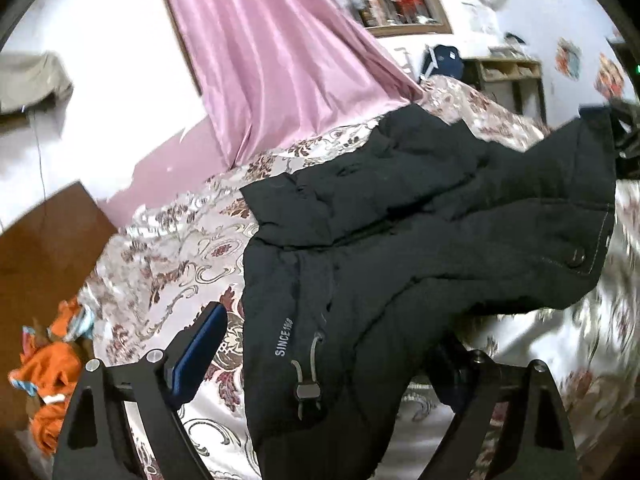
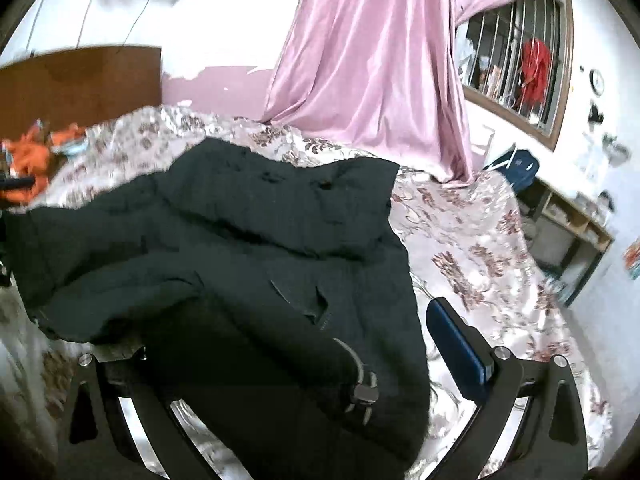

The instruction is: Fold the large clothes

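L gripper (image 1: 320,364): fingers spread wide, both angled down; left blue pad (image 1: 196,356) bare, right finger hidden behind dark cloth. Pads not seen pressing on anything. R gripper (image 2: 304,356): also wide, angled down; right blue pad (image 2: 460,352) bare, left finger covered by cloth, so grip can't be confirmed. Both views motion-blurred at edges.

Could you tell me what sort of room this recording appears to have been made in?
Most likely a home bedroom. A black jacket lies on a bed with a floral bedspread and a wooden headboard, and a pink curtain hangs beside a barred window.
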{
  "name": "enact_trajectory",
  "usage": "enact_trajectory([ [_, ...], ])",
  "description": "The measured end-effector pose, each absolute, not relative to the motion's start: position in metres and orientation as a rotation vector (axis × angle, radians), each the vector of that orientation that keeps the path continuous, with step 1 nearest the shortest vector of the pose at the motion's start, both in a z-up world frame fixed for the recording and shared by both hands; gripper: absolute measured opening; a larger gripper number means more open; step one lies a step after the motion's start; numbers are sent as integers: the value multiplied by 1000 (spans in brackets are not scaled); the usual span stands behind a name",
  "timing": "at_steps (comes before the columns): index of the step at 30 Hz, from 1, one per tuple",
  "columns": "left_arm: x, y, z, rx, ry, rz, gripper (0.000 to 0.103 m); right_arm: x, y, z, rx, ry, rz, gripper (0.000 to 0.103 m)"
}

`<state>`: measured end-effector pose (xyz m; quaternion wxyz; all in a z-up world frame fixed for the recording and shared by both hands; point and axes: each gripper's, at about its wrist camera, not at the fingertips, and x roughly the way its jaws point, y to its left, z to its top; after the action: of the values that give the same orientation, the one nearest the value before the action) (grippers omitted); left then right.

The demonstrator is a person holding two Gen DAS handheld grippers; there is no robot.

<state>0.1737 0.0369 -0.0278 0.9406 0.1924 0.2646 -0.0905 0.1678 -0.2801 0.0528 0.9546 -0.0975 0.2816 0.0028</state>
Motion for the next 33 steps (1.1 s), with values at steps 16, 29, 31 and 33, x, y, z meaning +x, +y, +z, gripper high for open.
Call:
enact_trajectory([
  [16,183,40,-10,332,532,-123,82,202,-300,58,-147,592,4,91],
  [29,146,5,-42,551,549,-134,50,148,-231,6,-519,620,31,29],
  [31,142,1,-46,565,581,-159,36,145,-230,-1,-483,652,41,21],
  [33,138,-2,-50,582,617,-202,22,140,-231,-6,-479,666,45,16],
])
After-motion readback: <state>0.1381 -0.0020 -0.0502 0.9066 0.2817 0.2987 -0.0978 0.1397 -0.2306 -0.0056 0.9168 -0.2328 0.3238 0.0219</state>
